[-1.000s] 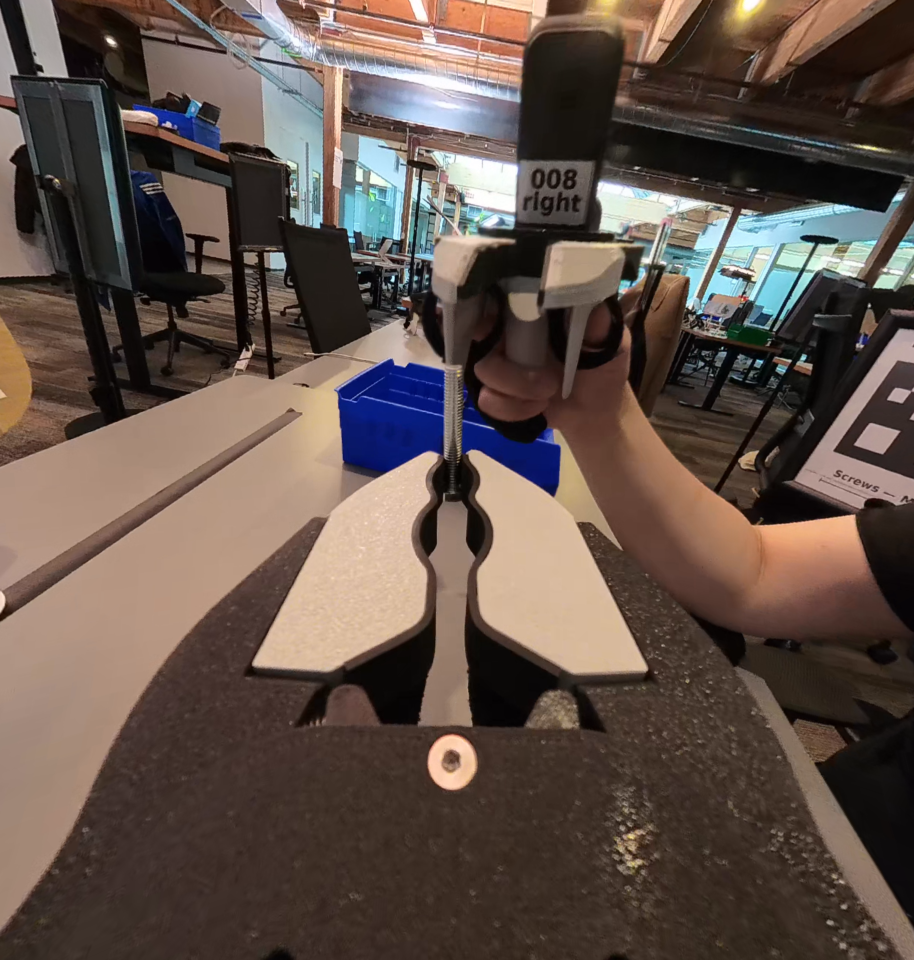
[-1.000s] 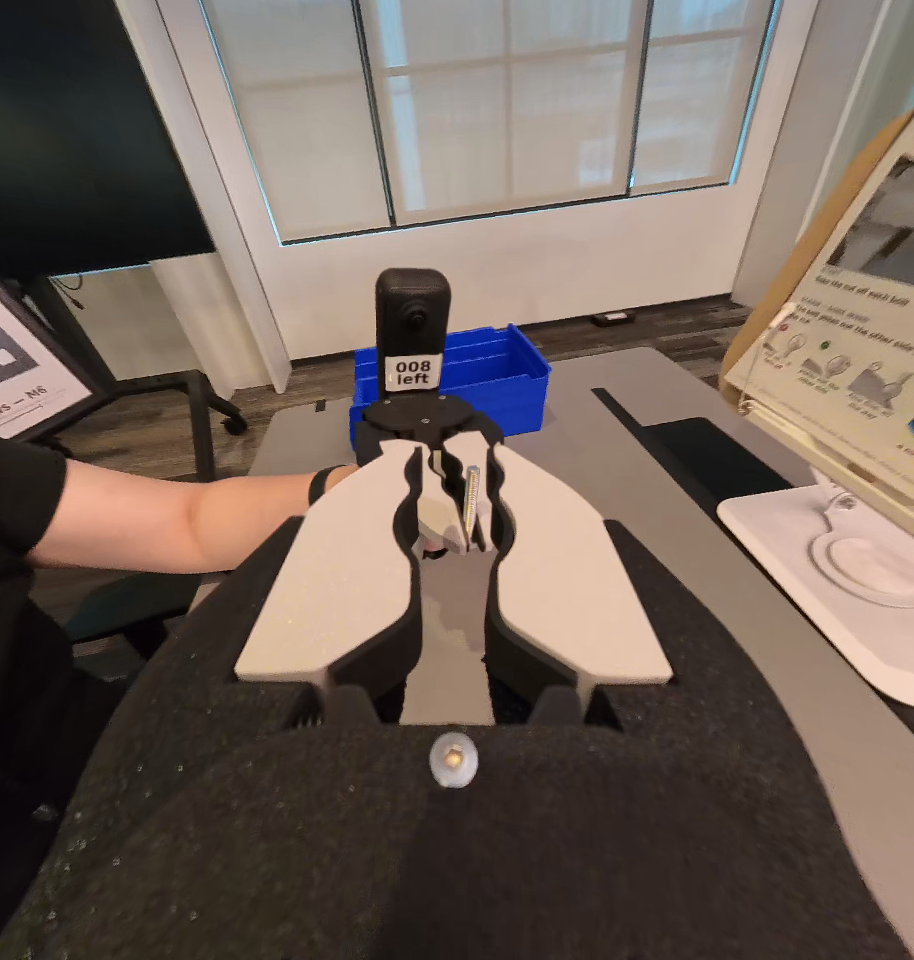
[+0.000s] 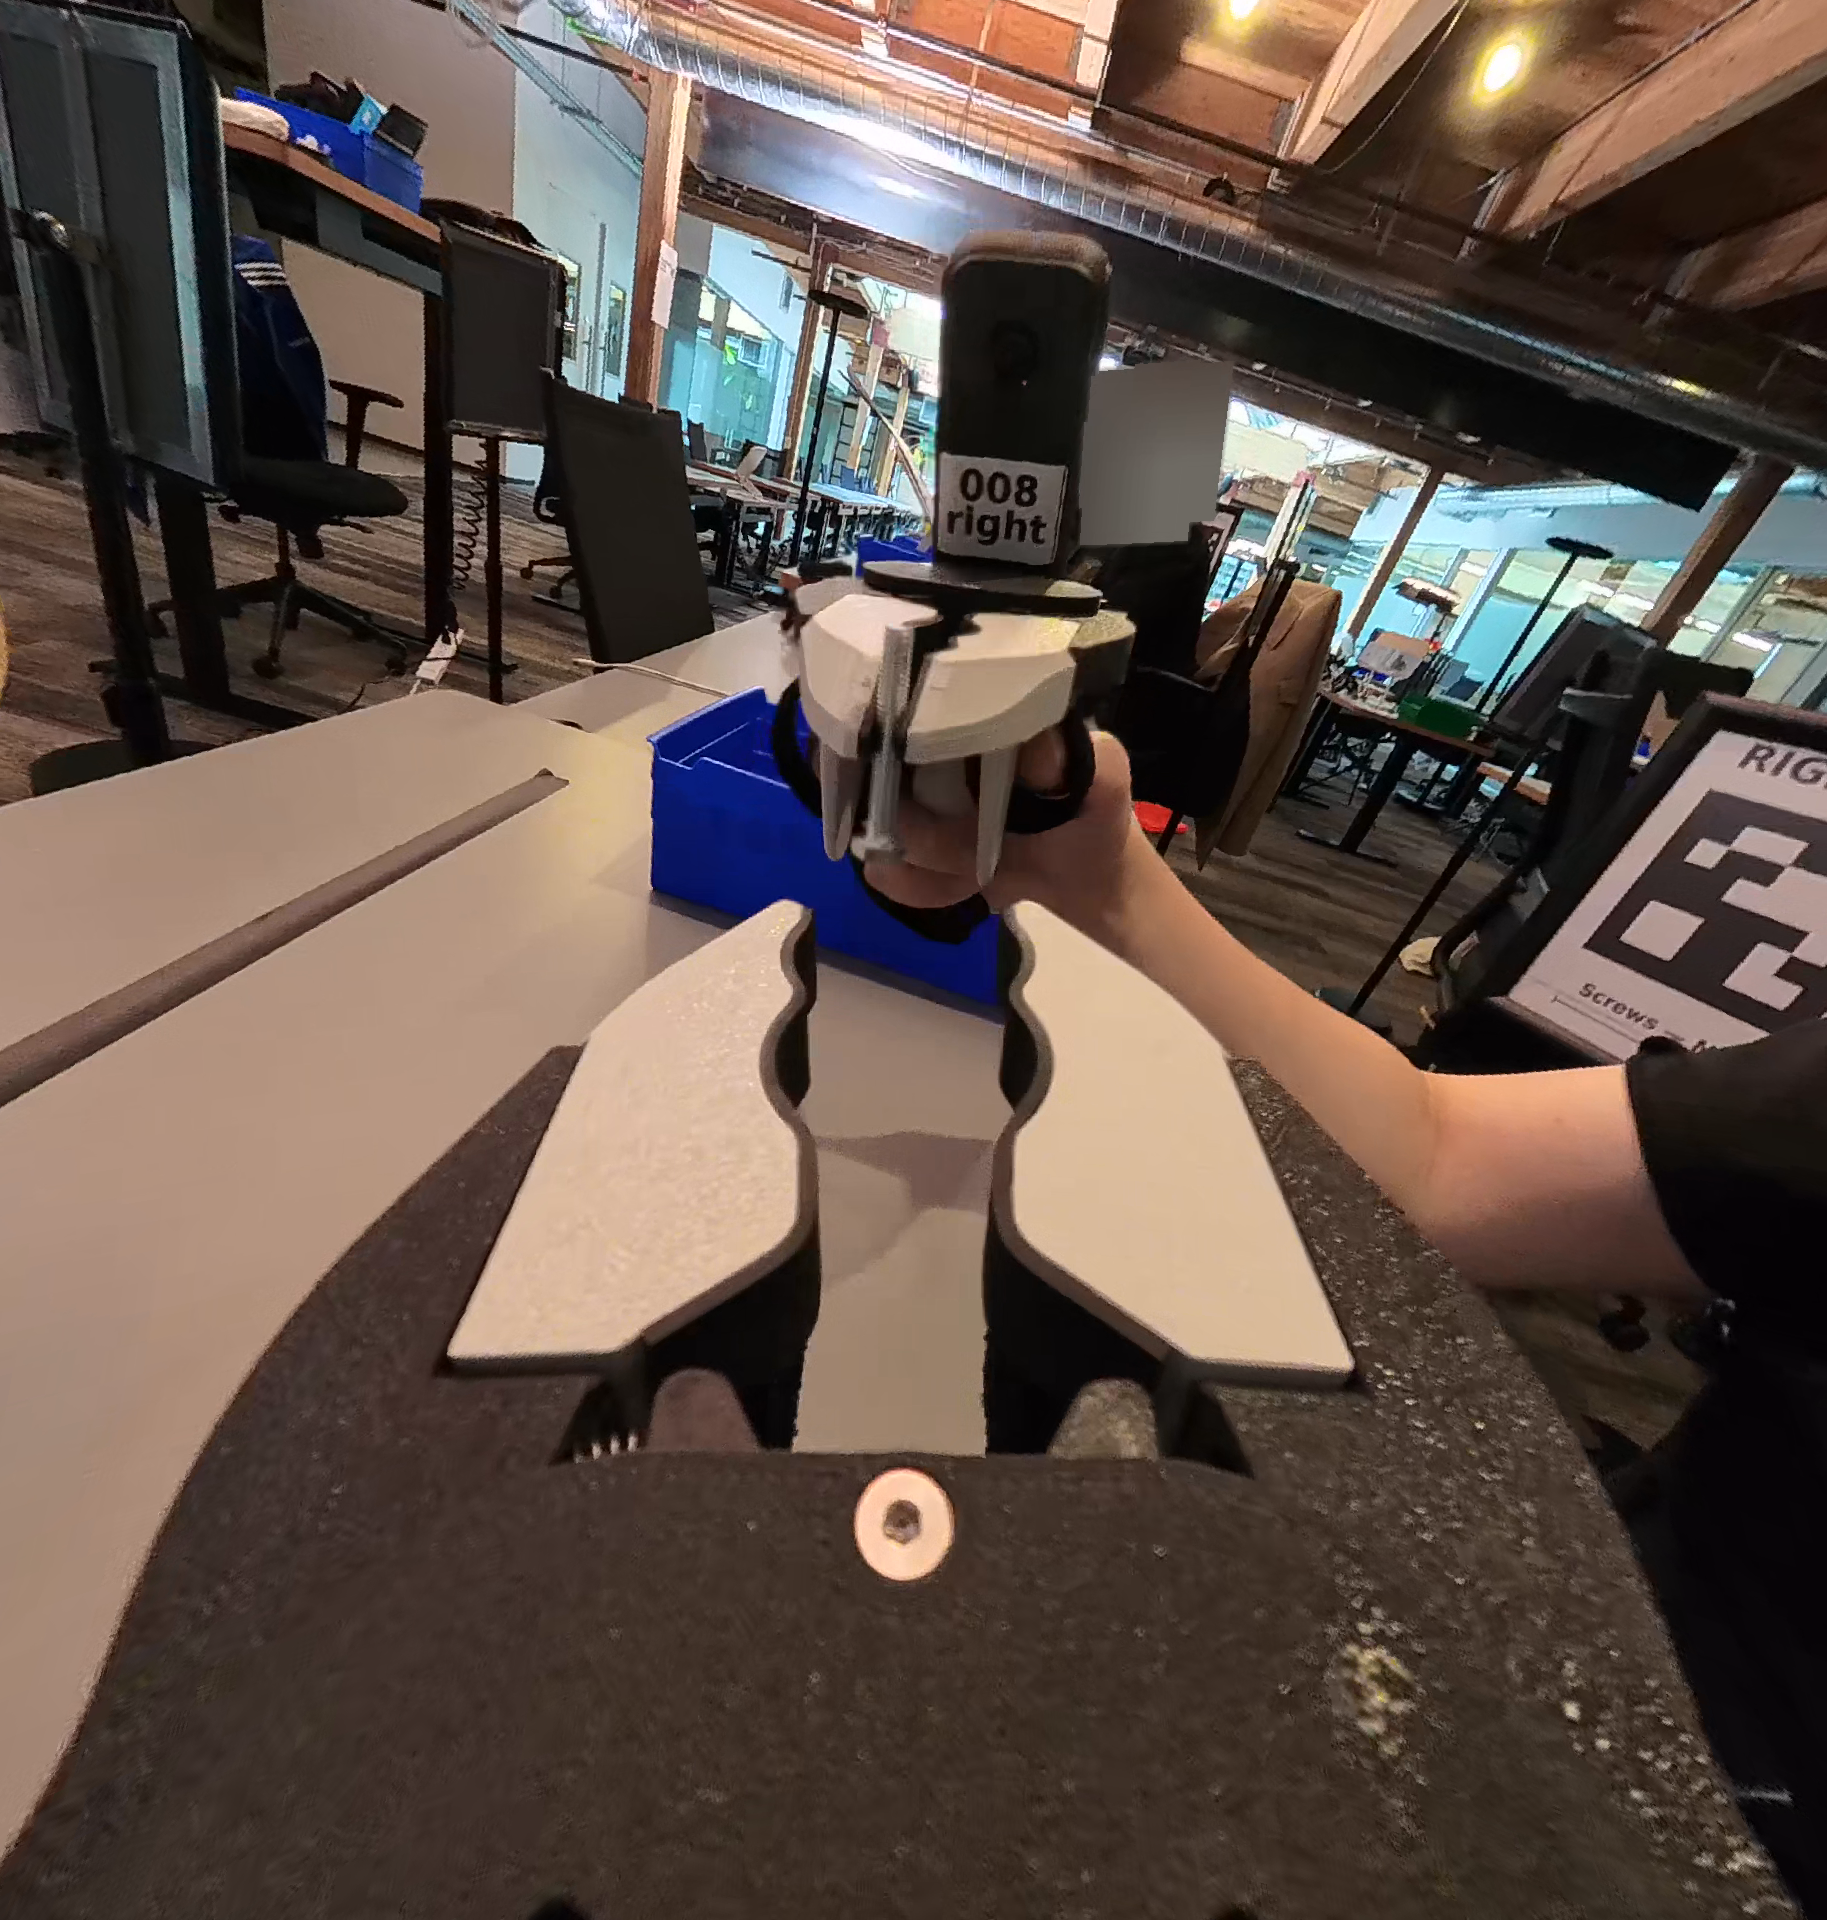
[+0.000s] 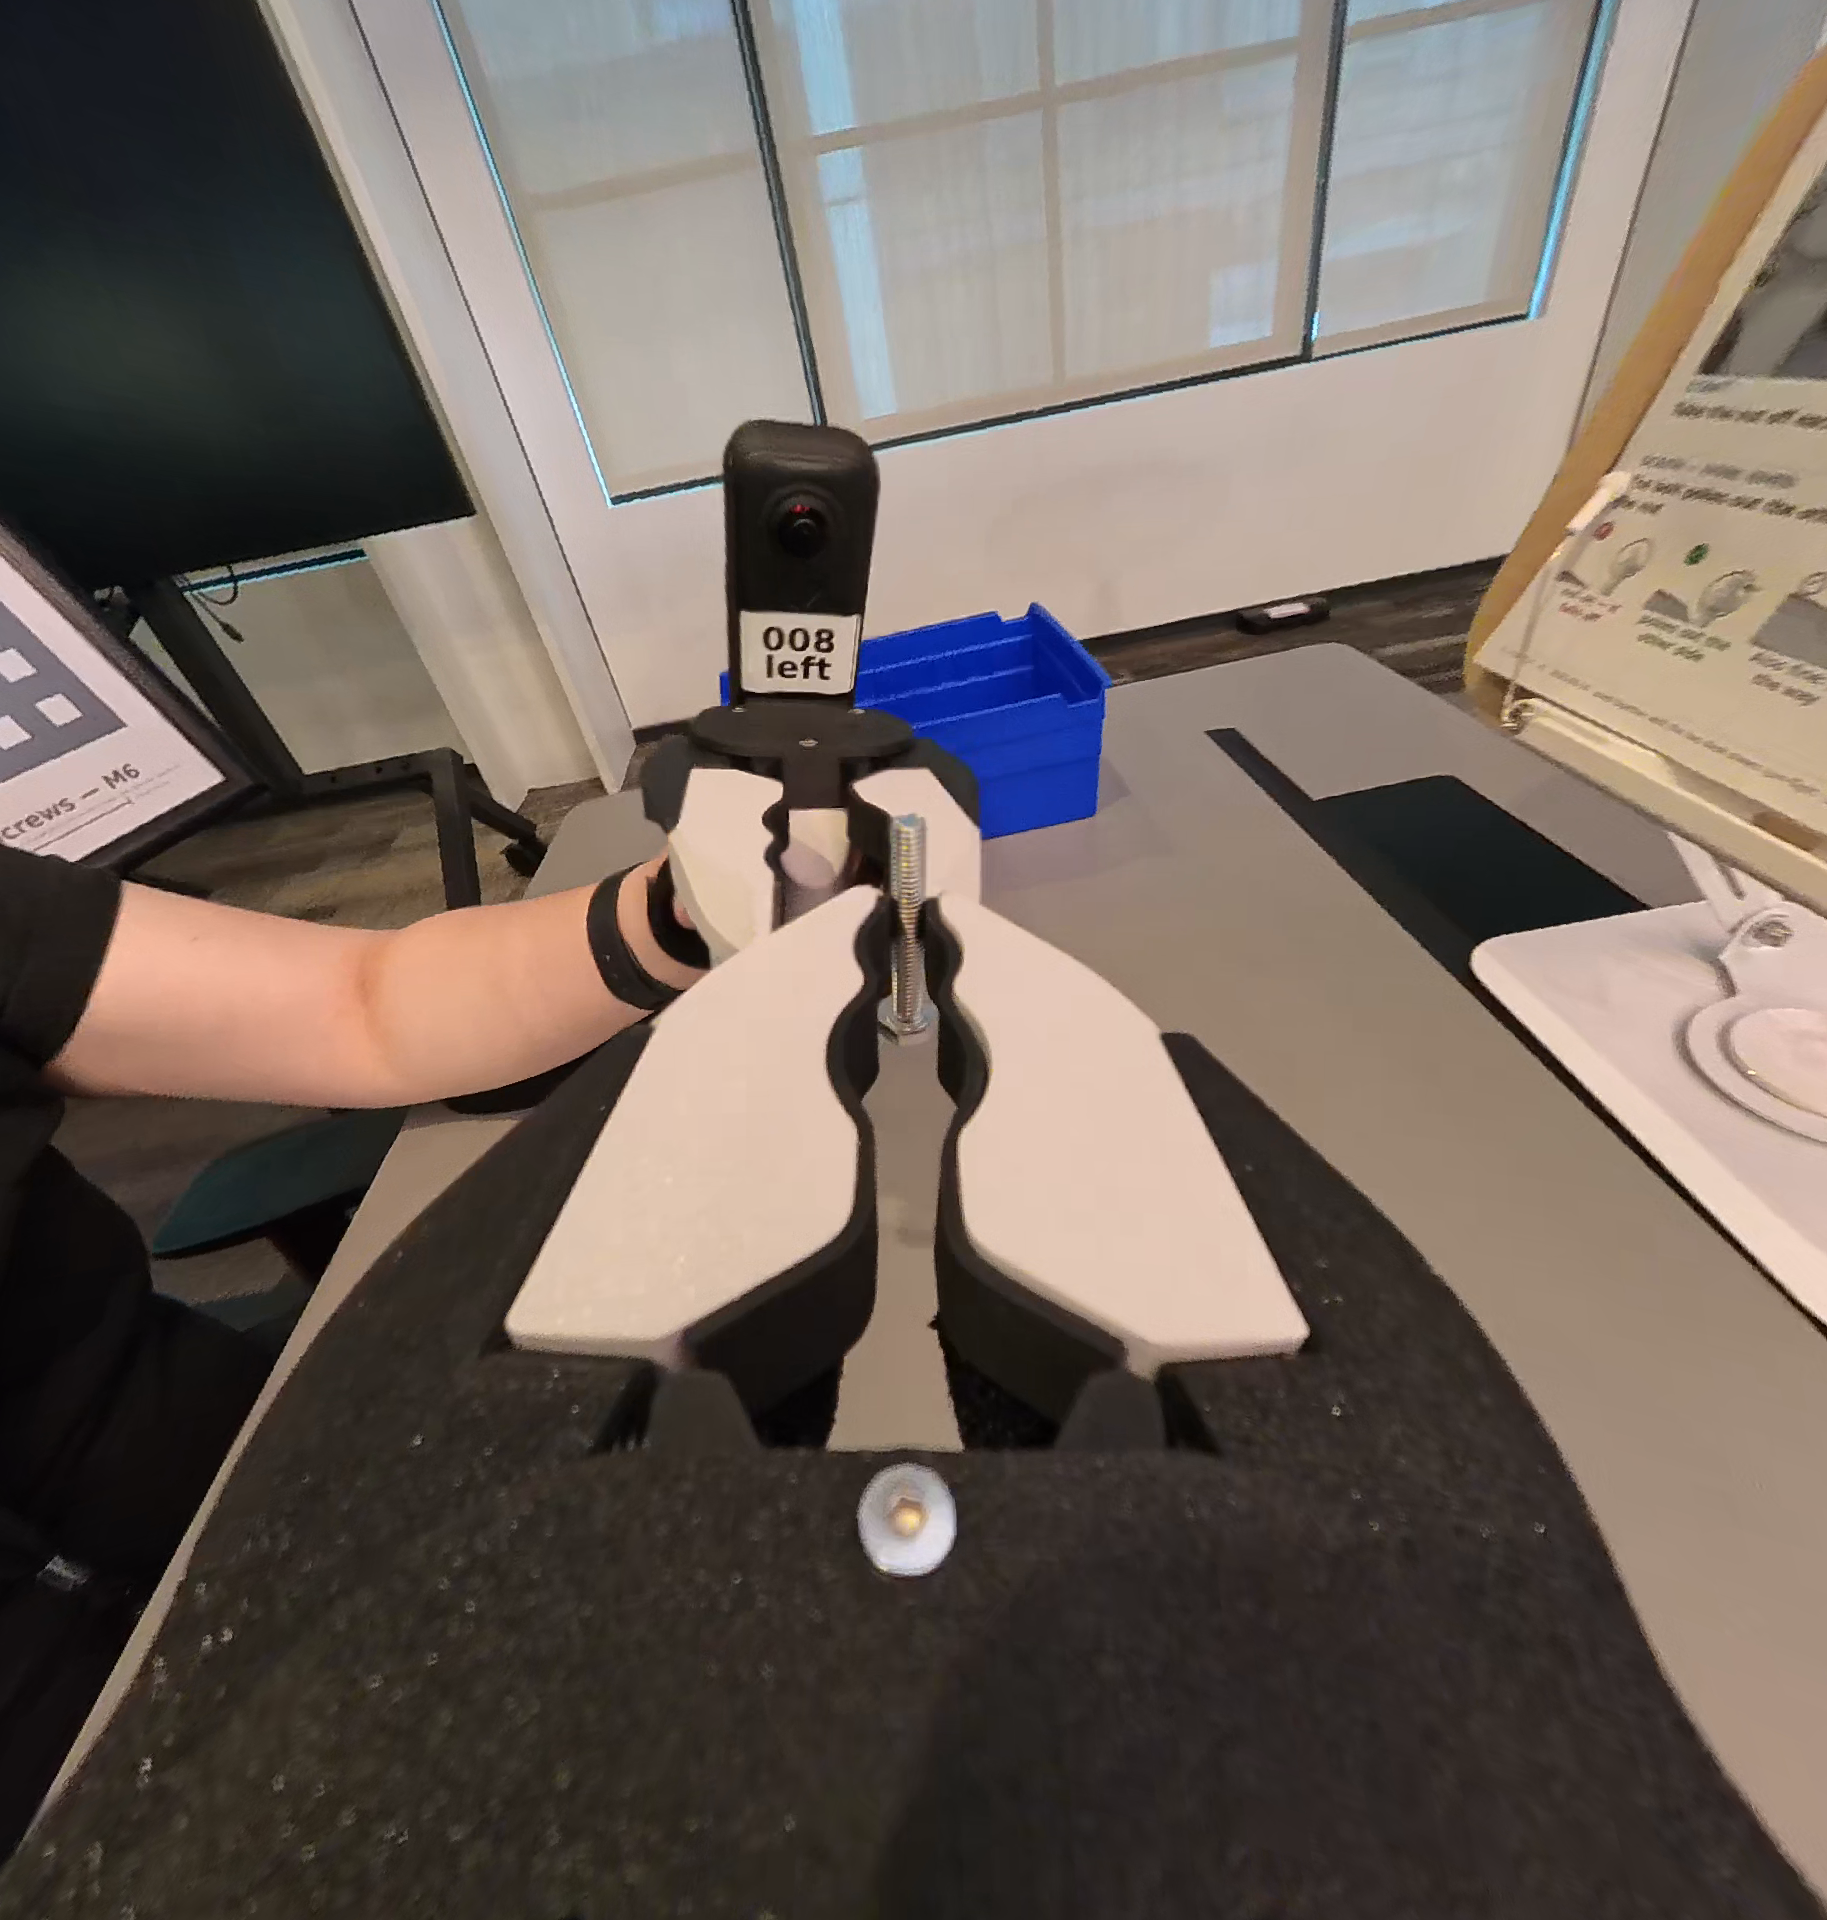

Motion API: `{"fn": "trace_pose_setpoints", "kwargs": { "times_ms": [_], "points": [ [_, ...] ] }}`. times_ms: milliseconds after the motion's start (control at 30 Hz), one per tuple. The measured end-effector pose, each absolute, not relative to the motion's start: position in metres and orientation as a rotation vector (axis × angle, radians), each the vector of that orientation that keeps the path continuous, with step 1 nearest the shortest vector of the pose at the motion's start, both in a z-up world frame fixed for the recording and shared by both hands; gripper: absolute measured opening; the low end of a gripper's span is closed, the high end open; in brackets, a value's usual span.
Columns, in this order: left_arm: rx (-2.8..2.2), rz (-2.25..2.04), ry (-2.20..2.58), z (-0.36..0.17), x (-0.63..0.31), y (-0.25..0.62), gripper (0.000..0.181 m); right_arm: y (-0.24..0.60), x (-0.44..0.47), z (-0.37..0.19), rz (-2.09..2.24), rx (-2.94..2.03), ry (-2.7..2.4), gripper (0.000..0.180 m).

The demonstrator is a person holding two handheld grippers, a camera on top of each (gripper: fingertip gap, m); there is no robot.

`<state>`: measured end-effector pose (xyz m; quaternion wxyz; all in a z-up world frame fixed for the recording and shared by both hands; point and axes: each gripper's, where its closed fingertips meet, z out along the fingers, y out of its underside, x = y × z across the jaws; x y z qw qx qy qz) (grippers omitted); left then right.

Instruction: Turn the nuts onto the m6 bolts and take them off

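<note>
My right gripper (image 4: 904,909) is shut on a silver M6 bolt (image 4: 905,935). The bolt stands upright with its threaded end up and a hex piece at its lower end; I cannot tell whether that piece is the head or a nut. In the left wrist view the same bolt (image 3: 885,748) hangs in the right gripper (image 3: 904,675), above and beyond my left gripper (image 3: 909,925). My left gripper is open and empty, with its fingers wide apart. It also shows in the right wrist view (image 4: 815,842), just behind the bolt.
A blue bin (image 3: 727,831) stands on the grey table (image 3: 265,1091) behind both grippers; it also shows in the right wrist view (image 4: 1002,717). A white stand (image 4: 1657,1049) and an instruction board (image 4: 1719,644) are at the right. A framed marker sign (image 3: 1719,914) stands beside the table. Less than 4 cm separates the two grippers' tips.
My left gripper was shut around the bolt's lower end; it has opened and drawn away. The right gripper keeps the bolt and has lifted clear of the left fingers.
</note>
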<state>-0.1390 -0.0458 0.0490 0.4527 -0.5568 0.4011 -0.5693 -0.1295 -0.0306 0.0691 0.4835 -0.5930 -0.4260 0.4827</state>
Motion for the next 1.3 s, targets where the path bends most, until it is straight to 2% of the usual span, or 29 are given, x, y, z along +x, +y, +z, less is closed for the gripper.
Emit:
{"fn": "trace_pose_setpoints", "kwargs": {
  "times_ms": [433, 667, 967, 1133, 1300],
  "points": [
    [-1.371, -1.34, 1.097, 0.047, -0.134, -0.058, 0.03, -0.017, -0.05, 0.098, 1.044, -1.444, -0.827, 0.005],
    [-1.377, -1.29, 1.149, 0.045, -0.132, -0.061, 0.03, -0.04, 0.027, 0.148, 0.805, -1.513, -0.633, 0.005],
    [-1.372, -1.306, 1.142, 0.052, -0.133, -0.063, 0.029, -0.035, 0.119, 0.173, 0.589, -1.694, -0.495, 0.005],
    [-1.371, -1.313, 1.137, 0.056, -0.135, -0.062, 0.029, -0.009, 0.174, 0.152, 0.45, -1.937, -0.417, 0.005],
    [-1.388, -1.305, 1.128, 0.055, -0.136, -0.061, 0.029, 0.014, 0.226, 0.095, 0.399, -2.245, -0.318, 0.005]
  ]
}}
